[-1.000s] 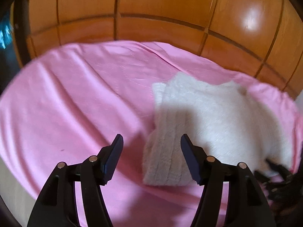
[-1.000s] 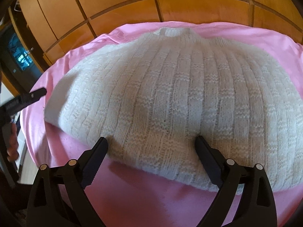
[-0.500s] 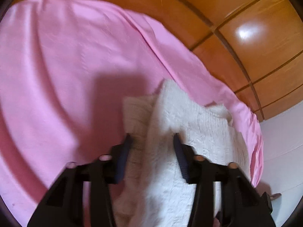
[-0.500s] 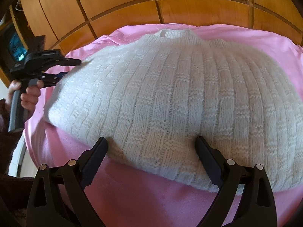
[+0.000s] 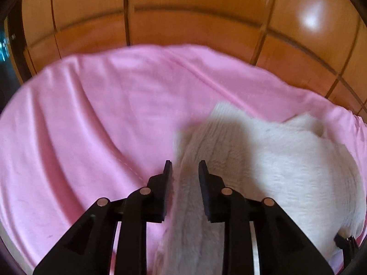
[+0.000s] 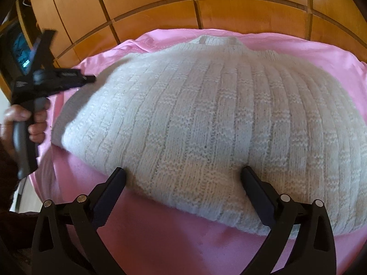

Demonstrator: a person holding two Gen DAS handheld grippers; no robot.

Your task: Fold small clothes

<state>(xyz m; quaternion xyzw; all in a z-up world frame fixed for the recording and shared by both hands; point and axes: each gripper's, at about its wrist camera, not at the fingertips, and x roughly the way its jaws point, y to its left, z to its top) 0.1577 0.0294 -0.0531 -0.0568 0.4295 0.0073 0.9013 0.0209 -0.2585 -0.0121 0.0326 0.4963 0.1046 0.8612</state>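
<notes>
Blurring sleeve in left tool

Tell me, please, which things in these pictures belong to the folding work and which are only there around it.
Belong to the job:
- white knitted sweater
- left gripper, closed on the sweater's sleeve
- right gripper, open at the sweater's near edge

Only there:
- pink sheet under the sweater
- wooden panels behind
- screen at the far left
</notes>
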